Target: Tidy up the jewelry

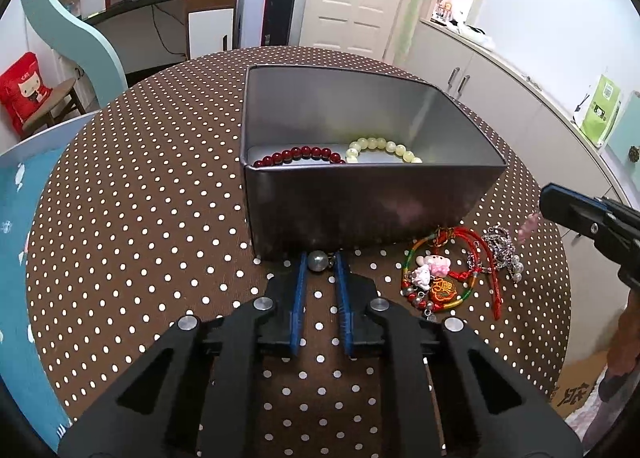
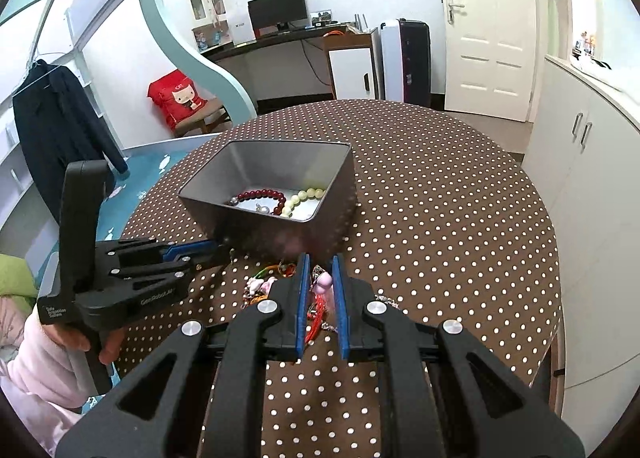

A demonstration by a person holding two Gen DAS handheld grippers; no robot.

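A grey tin box (image 1: 360, 198) (image 2: 280, 234) stands on the brown dotted tablecloth (image 1: 140, 218). Inside it lie a dark red bead bracelet (image 1: 300, 154) (image 2: 260, 194) and a pale yellow-green bead bracelet (image 1: 380, 146) (image 2: 304, 196). My left gripper (image 1: 320, 258) (image 2: 222, 248) sits low against the box's near wall, shut on a silvery pearl bead (image 1: 318, 261). To its right lie a multicoloured cord with charms (image 1: 436, 282), a red cord bracelet (image 1: 486, 258) and a silver chain (image 1: 500, 246). Above that heap, my right gripper (image 2: 320, 262) (image 1: 546, 206) is shut on a pink charm (image 2: 323, 283) (image 1: 528, 228).
The round table's edge curves close on the right, with white cabinets (image 1: 500, 98) beyond it. A blue surface (image 1: 16, 238) adjoins the table on the left. A hand in a pink sleeve (image 2: 40, 346) holds the left gripper's handle.
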